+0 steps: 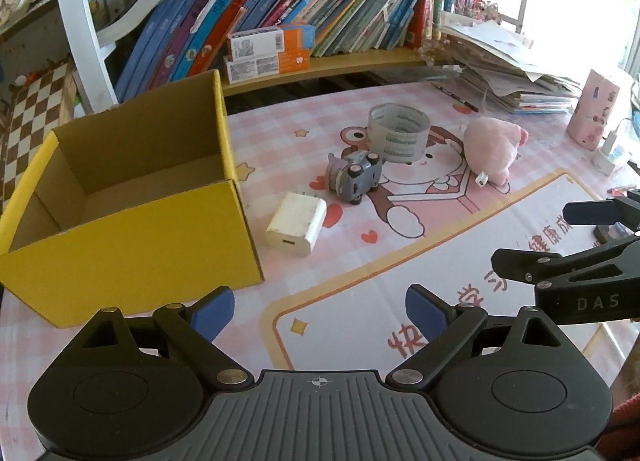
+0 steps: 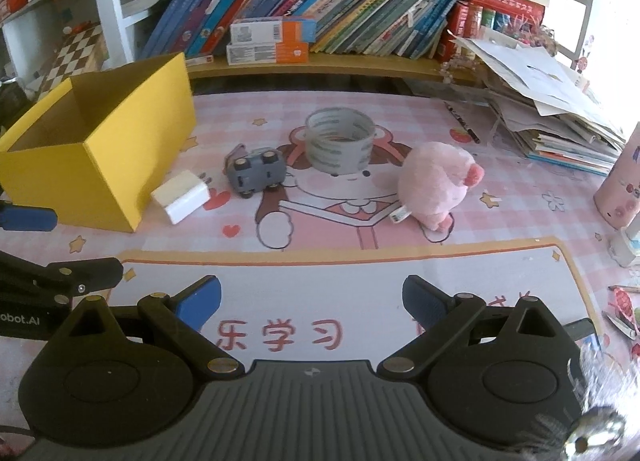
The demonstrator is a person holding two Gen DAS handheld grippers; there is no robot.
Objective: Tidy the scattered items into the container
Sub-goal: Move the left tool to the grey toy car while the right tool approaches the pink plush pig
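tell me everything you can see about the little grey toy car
The toy car is small, grey and looks like plastic, with dark wheels that have pale hubs. It lies tipped on its side on the pink mat, wheels in the air, between the white charger and the tape roll. Nothing grips it, and it looks apart from both.

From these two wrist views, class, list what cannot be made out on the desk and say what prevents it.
- Yellow box: the floor nearest the camera is hidden by its own front wall in both views.
- Tape roll: its printing is too small and blurred to read.
- Toy car: lies tipped over, wheels showing; its upper side is turned away.
- Pink plush: face turned away in both views.
- Right edge of the right wrist view: blurred shiny thing, unidentifiable.
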